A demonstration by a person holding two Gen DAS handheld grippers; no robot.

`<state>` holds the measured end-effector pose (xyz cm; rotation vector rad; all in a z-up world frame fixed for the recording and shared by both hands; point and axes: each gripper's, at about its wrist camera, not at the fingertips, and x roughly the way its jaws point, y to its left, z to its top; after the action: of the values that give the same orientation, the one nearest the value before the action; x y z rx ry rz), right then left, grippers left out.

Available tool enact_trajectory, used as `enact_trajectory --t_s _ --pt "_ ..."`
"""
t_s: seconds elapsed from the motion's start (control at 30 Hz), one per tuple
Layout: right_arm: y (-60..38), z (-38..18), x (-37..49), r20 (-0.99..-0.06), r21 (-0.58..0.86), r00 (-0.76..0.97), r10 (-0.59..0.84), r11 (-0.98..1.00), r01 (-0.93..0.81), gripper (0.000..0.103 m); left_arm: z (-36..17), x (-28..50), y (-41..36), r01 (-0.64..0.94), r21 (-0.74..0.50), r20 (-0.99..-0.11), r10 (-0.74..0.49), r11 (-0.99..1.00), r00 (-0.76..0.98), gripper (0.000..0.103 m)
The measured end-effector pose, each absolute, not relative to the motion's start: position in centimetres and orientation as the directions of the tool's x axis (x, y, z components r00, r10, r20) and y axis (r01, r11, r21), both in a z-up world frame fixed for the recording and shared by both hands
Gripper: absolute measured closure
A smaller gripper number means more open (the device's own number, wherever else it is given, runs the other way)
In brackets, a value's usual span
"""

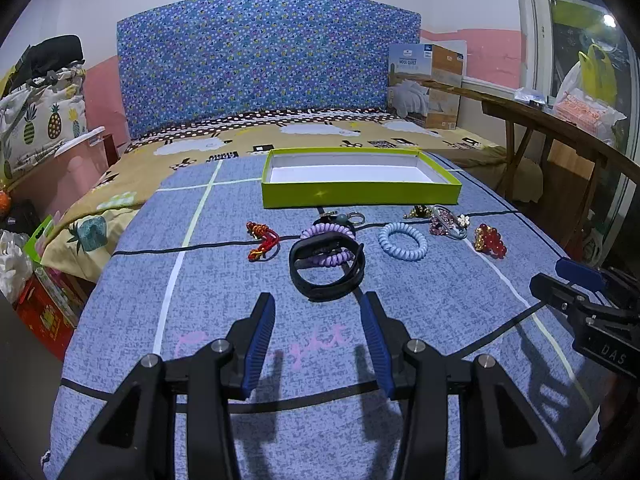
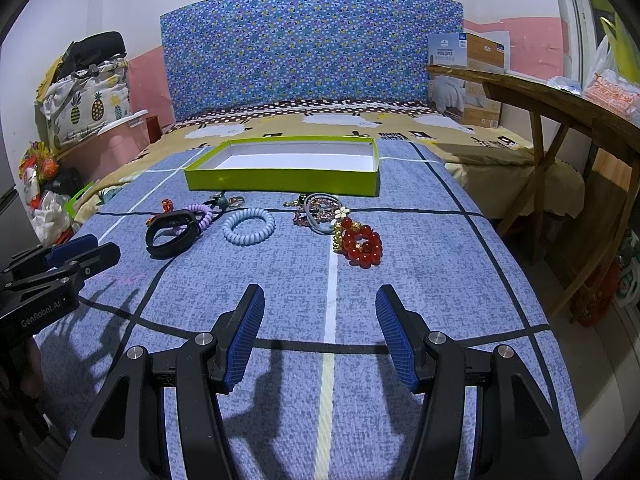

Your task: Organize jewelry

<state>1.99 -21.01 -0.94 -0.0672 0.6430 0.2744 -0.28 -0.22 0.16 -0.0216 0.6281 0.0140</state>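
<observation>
Through the left wrist camera, my left gripper [image 1: 318, 308] hung wide open and empty above the blue bedspread [image 1: 224, 280], just short of the black band [image 1: 326, 266]. My right gripper's [image 1: 576, 280] body read "DAS"; the box [image 1: 426, 84] far right read "WOOL QUILT". One green tray [image 1: 360, 194] lay far, two coil ties, purple [image 1: 326, 234] and blue [image 1: 402, 240], nearer.

Through the right wrist camera, my right gripper [image 2: 320, 300] was wide open, holding nothing. The left gripper's body, at the left edge, read "GenRobot.AI". One red bead bracelet [image 2: 362, 244] lay nearest, one blue coil tie [image 2: 249, 226] left of it, near the tray [image 2: 280, 184].
</observation>
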Motion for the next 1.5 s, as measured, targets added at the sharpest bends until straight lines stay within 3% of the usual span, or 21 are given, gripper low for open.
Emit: enact_trajectory --t_s 0.57,0.77,1.43,1.5 --pt "-21.0 -1.1 2.6 -0.605 0.017 0.763 0.227 0.962 -0.273 0.045 -0.4 0.7 -0.3 0.007 -0.037 -0.605 -0.028 0.999 0.796 0.057" --pt "-21.4 -0.7 4.2 -0.609 0.020 0.761 0.223 0.964 -0.266 0.045 -0.5 2.5 0.3 0.018 -0.070 -0.648 -0.059 0.997 0.759 0.057" --pt "-22.5 -2.5 13.2 -0.752 0.074 0.608 0.254 0.949 -0.305 0.045 -2.1 9.0 2.3 -0.057 -0.060 -0.772 -0.010 0.997 0.636 0.057" --pt "-22.3 -3.0 13.9 -0.768 0.075 0.586 0.257 0.946 -0.317 0.045 -2.6 9.5 2.3 -0.060 -0.057 -0.788 -0.008 0.997 0.616 0.066"
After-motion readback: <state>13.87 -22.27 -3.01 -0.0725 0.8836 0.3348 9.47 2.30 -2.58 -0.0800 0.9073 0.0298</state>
